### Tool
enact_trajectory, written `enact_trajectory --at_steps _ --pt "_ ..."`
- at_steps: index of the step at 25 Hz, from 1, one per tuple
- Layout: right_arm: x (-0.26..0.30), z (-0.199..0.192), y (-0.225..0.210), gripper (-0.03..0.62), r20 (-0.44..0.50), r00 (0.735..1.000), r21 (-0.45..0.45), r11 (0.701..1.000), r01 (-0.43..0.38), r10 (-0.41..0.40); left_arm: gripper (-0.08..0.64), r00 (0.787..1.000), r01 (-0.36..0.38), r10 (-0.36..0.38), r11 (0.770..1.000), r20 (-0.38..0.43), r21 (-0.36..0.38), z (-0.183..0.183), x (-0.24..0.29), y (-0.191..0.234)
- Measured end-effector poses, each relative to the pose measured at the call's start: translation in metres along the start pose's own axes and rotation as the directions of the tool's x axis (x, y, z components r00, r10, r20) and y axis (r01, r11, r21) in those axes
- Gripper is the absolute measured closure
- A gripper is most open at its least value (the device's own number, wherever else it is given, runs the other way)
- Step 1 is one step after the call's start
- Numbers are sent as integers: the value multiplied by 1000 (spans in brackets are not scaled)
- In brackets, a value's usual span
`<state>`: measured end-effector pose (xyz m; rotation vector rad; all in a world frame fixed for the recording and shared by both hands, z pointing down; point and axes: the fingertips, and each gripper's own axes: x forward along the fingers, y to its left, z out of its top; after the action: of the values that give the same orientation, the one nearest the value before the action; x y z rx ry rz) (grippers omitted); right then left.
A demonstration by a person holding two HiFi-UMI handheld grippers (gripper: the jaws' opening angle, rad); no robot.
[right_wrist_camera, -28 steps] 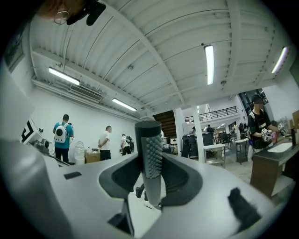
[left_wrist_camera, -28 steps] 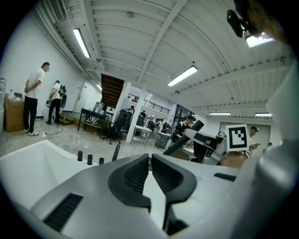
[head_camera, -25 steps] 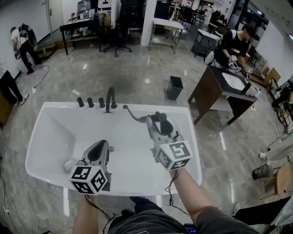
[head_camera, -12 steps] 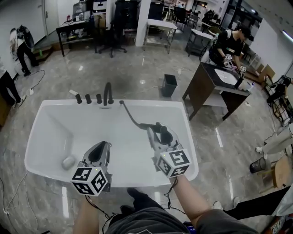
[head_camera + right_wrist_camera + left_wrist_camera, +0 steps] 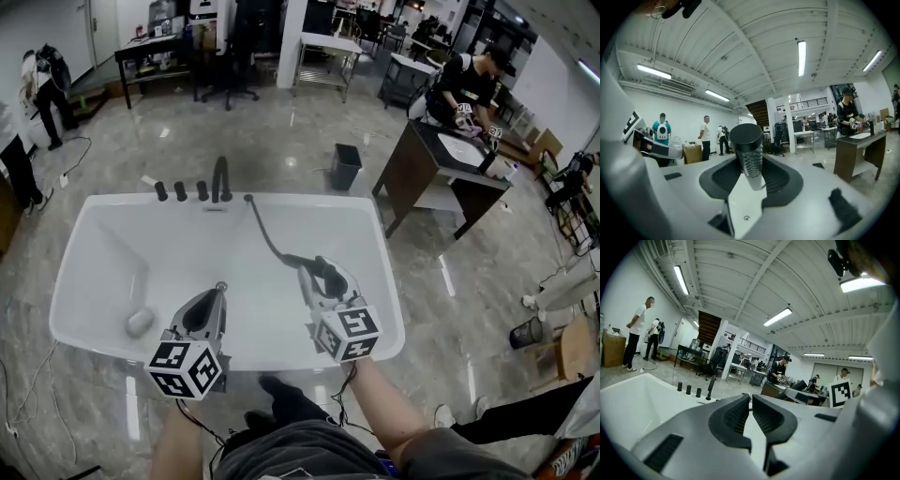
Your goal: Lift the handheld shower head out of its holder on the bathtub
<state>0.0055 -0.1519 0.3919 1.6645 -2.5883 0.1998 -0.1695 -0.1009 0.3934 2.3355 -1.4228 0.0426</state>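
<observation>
Over the bathtub [image 5: 309, 201], the right tongs [image 5: 317, 277] clamp the shower head [image 5: 746, 145], the left tongs [image 5: 751, 401] sit together and empty; its hose [image 5: 267, 239] may snag and wrench it free.

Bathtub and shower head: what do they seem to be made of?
Bathtub: white, smooth and glossy, probably acrylic or enamel; which, the look leaves open. Shower head: black matte cap over a silvery ribbed grip, perhaps plated metal or plastic.
</observation>
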Motion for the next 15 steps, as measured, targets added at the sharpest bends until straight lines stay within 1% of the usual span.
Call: enact_trajectory --at_steps 15 --pt "9 -12 6 451 -46 999 -29 999 -14 12 529 1000 7 -7 1000 -17 -9 -7 5 1"
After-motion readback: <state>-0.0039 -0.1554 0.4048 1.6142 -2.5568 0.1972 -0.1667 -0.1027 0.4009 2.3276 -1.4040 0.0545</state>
